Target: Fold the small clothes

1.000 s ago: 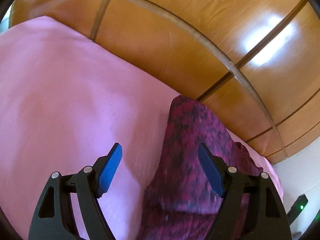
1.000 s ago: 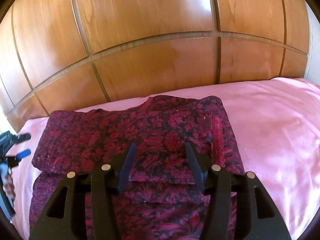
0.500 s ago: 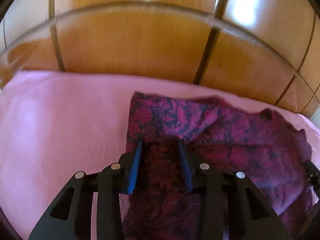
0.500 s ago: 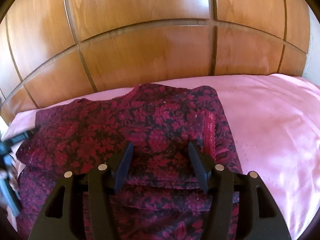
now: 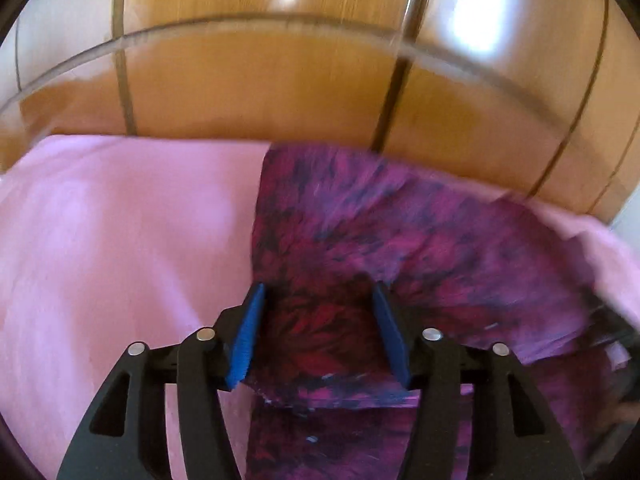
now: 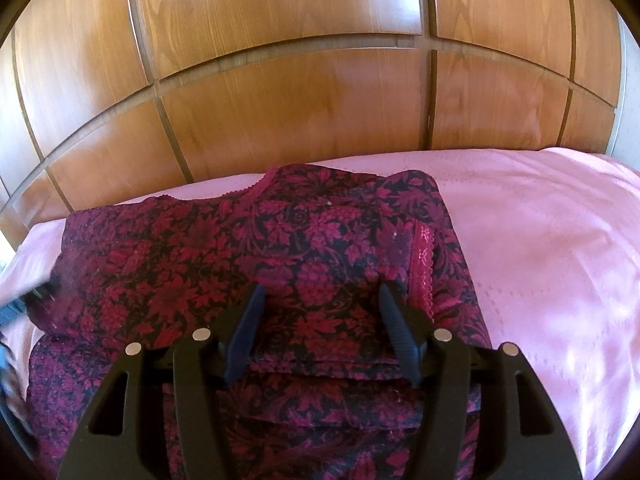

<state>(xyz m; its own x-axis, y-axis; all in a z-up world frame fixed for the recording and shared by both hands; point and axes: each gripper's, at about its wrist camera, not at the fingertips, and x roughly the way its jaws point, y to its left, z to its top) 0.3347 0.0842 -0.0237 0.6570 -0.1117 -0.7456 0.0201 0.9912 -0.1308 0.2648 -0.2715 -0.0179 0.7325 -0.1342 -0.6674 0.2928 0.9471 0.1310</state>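
Note:
A dark red floral garment (image 6: 200,248) lies partly folded on the pink bedsheet (image 6: 540,240), with a lace trim (image 6: 422,264) on its right side. My right gripper (image 6: 322,286) hovers over the folded top layer with its jaws apart, widening slightly, and the pads do not press the cloth. In the left wrist view the same garment (image 5: 420,240) is blurred. My left gripper (image 5: 319,286) sits over its left edge with its jaws opening. Cloth lies between the blue pads (image 5: 246,336), which are clear of it.
A wooden panelled headboard (image 6: 320,100) rises directly behind the bed. The pink sheet (image 5: 100,240) stretches left of the garment and also to its right. A strip of white wall (image 5: 630,216) shows at the far right.
My left gripper swung across to the garment's left edge, narrowed over the cloth, then widened again. The right gripper sank a little and its jaws spread slightly.

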